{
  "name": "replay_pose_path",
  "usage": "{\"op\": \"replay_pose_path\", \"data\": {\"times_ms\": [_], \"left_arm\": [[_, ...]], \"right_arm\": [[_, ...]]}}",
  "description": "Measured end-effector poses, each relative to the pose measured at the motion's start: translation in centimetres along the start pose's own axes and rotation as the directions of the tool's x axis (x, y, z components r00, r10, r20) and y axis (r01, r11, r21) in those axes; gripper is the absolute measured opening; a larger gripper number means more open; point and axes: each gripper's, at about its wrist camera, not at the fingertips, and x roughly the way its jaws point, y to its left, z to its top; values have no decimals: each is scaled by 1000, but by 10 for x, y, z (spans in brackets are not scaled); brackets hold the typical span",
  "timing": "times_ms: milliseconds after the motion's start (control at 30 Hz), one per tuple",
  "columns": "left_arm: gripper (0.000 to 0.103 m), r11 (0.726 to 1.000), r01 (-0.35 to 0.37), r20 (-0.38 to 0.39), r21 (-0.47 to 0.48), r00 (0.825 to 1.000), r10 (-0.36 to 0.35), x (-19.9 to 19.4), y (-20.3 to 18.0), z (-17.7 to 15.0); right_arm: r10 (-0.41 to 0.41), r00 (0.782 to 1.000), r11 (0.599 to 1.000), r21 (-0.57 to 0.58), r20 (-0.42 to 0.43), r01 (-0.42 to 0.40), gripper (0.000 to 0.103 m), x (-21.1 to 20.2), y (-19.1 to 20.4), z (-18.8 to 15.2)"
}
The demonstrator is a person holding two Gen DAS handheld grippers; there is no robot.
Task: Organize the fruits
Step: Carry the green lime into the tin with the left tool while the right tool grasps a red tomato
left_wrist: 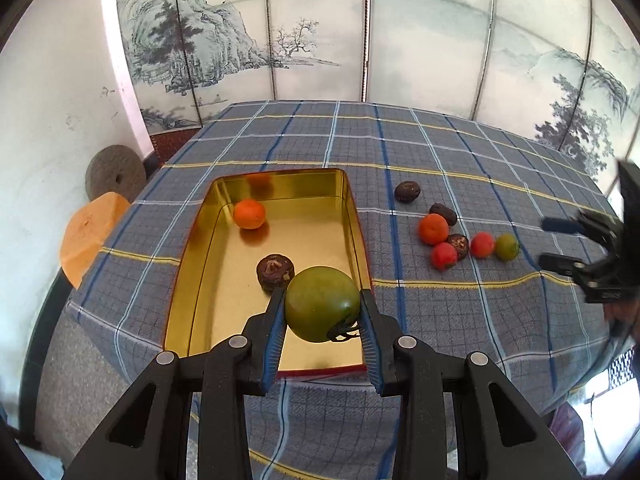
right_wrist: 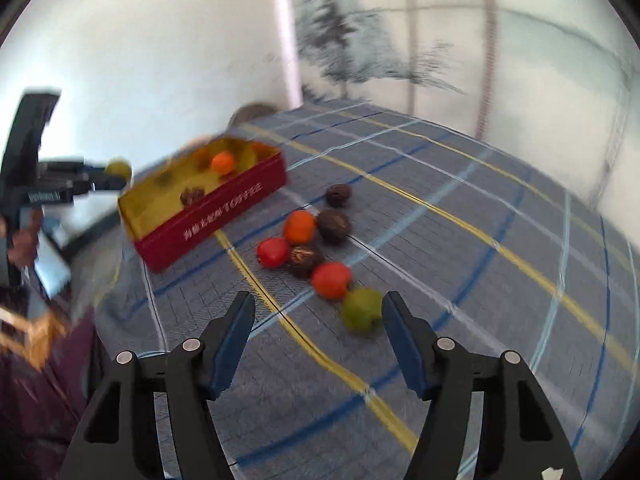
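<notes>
My left gripper is shut on a green tomato and holds it above the near end of the gold tin. In the tin lie an orange fruit and a dark brown fruit. In the right wrist view the tin has red sides, and the left gripper with the green tomato shows at far left. My right gripper is open and empty, just above the cloth, beside a small green tomato. The right gripper also shows at the right of the left wrist view.
Loose fruit lie on the checked cloth right of the tin: an orange one, two red tomatoes and three dark brown fruits. A painted screen stands behind the table. An orange cushion lies off the left edge.
</notes>
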Motion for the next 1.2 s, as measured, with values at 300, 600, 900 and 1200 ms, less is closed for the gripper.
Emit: {"op": "replay_pose_path", "data": {"times_ms": [300, 600, 900, 1200], "left_arm": [[36, 1000, 15, -14, -19, 1000, -15, 6, 7, 2], [36, 991, -16, -58, -132, 998, 8, 23, 50, -2], [36, 993, -68, -102, -99, 993, 58, 56, 71, -1], [36, 993, -109, -124, -52, 987, 102, 86, 78, 16]], "right_arm": [[7, 964, 977, -202, -265, -63, 58, 79, -5, 29], [-29, 947, 978, -206, -319, -39, 31, 95, -2, 25], [55, 995, 994, -85, -79, -62, 31, 6, 29, 18], [127, 991, 991, -43, 30, -126, 31, -26, 70, 14]]}}
